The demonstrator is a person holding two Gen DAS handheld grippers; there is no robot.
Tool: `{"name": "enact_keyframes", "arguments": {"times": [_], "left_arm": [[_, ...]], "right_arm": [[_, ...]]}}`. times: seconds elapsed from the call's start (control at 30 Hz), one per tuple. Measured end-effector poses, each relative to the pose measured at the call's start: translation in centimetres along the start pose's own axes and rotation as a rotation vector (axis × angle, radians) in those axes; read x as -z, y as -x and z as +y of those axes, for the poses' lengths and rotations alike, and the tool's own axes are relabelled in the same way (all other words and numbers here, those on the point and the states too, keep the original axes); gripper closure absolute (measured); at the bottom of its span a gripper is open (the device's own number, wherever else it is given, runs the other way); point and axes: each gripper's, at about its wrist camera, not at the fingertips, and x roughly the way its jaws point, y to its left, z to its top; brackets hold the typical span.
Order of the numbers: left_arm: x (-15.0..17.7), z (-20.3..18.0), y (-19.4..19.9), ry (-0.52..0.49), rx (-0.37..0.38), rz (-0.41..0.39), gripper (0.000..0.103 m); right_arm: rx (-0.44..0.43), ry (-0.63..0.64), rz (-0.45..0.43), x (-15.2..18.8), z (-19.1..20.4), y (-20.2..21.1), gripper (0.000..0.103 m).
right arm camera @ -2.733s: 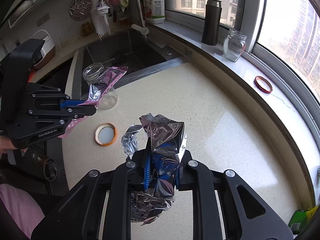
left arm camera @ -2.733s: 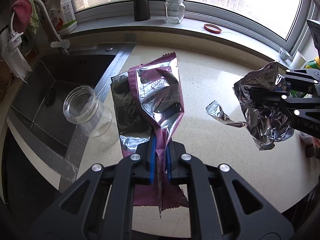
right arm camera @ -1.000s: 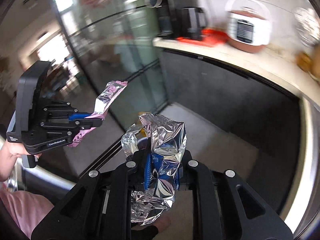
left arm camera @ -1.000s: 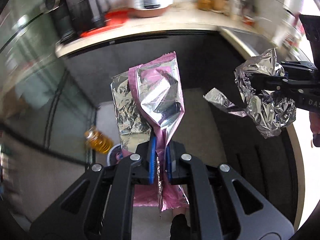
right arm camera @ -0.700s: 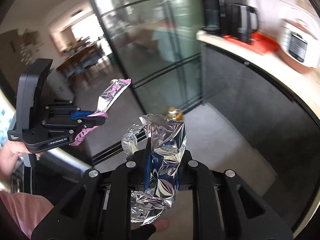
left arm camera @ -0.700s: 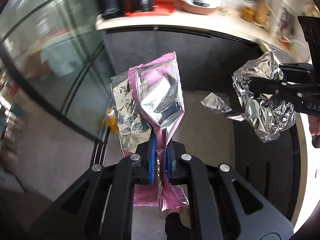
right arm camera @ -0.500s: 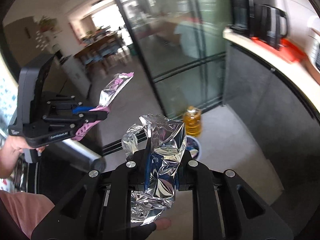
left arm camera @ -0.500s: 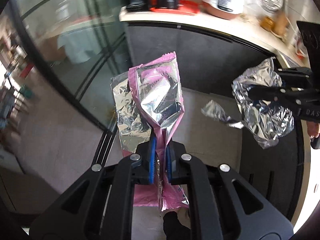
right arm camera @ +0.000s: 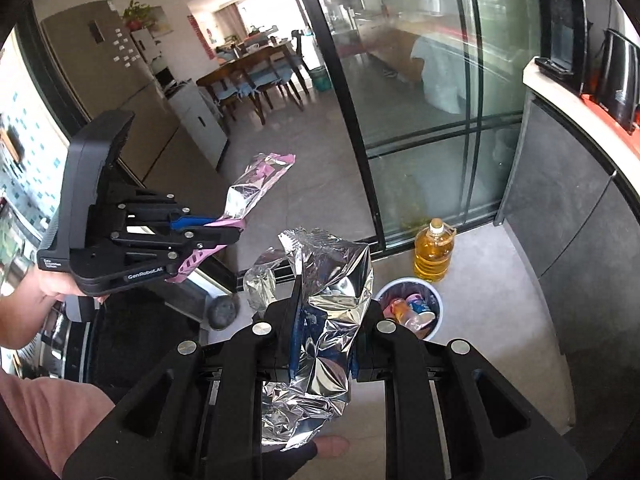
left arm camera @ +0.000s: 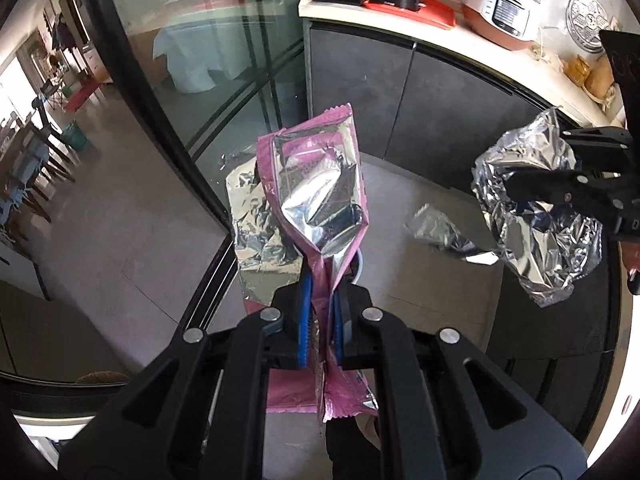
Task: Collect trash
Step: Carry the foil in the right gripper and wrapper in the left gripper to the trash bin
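My left gripper (left arm camera: 320, 312) is shut on a pink foil snack wrapper (left arm camera: 320, 196) that stands up in front of it; it also shows in the right wrist view (right arm camera: 256, 184). My right gripper (right arm camera: 324, 320) is shut on a crumpled silver foil bag (right arm camera: 328, 304), seen at the right in the left wrist view (left arm camera: 536, 216). A small white trash bin (right arm camera: 436, 300) with bottles and wrappers inside stands on the floor just beyond and right of the silver bag. Both grippers are held in the air above the floor.
A yellow oil bottle (right arm camera: 434, 256) stands on the floor behind the bin by a glass sliding door (right arm camera: 420, 80). Dark cabinets (right arm camera: 568, 216) run along the right, with a kettle and rice cooker (left arm camera: 504, 4) on the counter. A foot (right arm camera: 332, 446) shows below.
Both grippers have swung away from the countertop and sink toward the floor, carrying their wrappers. The trash bin and oil bottle have come into the right wrist view.
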Motion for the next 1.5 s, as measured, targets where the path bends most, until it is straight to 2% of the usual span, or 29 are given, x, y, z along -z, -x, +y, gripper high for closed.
{"name": "enact_keyframes", "arguments": {"times": [0.3, 0.6, 1.13, 1.5], "left_arm": [[-1.7, 4.0, -2.6, -0.015, 0.031, 0.029, 0.096], [-3.7, 6.5, -6.6, -0.08, 0.065, 0.064, 0.096], [-4.9, 5.8, -17.2, -0.079, 0.055, 0.136, 0.096], [-2.7, 5.1, -25.1, -0.077, 0.056, 0.177, 0.095]], "right_arm": [[0.01, -0.06, 0.024, -2.1, -0.3, -3.9, 0.085], [0.032, -0.136, 0.02, -4.0, -2.8, -8.3, 0.085], [-0.028, -0.204, 0.081, -1.3, -10.3, -17.1, 0.085], [-0.055, -0.233, 0.126, 2.4, -14.8, -23.5, 0.085]]}}
